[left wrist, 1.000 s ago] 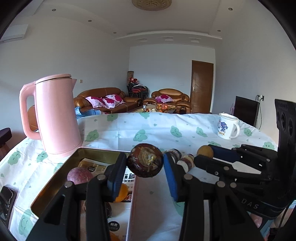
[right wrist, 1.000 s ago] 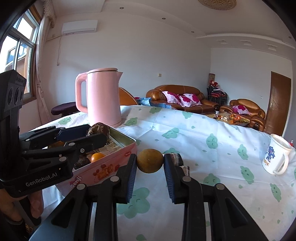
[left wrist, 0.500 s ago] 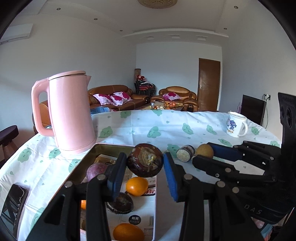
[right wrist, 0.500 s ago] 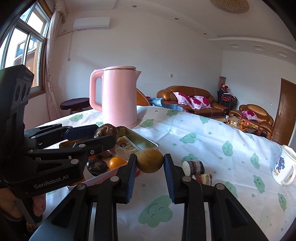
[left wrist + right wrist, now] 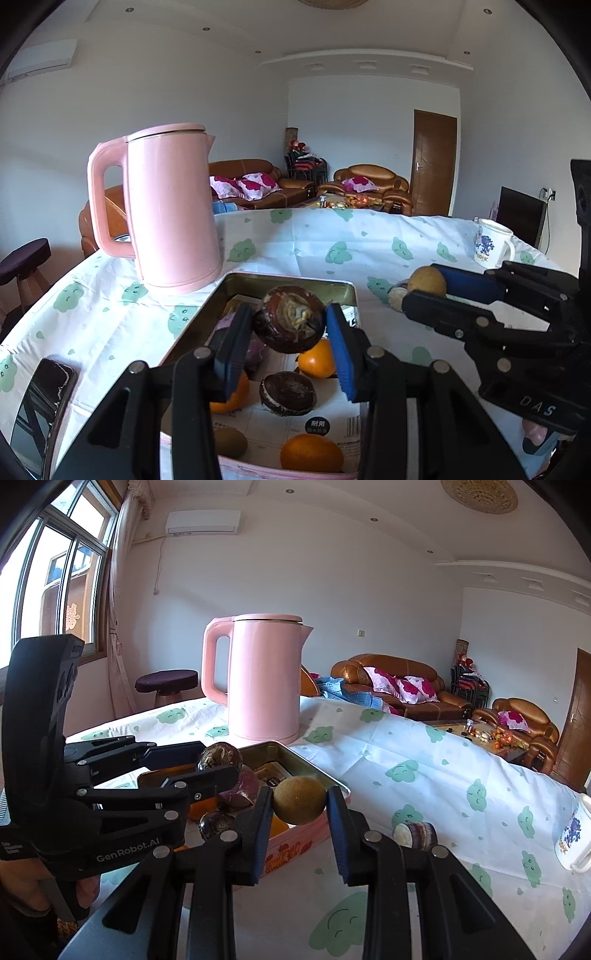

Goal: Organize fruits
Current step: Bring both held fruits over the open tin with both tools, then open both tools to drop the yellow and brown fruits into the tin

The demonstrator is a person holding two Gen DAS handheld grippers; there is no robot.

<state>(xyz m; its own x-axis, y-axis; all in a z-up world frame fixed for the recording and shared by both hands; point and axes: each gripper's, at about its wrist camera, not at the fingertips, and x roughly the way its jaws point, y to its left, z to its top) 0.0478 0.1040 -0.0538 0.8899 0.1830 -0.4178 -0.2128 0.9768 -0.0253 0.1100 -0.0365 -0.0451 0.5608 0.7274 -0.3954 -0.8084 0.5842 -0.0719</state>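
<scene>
"GenRobot.AI" left fingers (image 5: 218, 771) around dark fruit (image 5: 290, 324); "DAS" right fingers (image 5: 424, 291) around yellow-brown fruit (image 5: 299, 800).

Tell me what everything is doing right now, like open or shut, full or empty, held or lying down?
Left gripper: shut on a dark brown fruit, above the tin.
Right gripper: shut on a tan fruit, beside the tin.
Tin: lidless, holding oranges and dark fruits.
Kettle: upright, lid shut.
Mug: upright; inside hidden.
Phone: lying flat, screen dark.
</scene>
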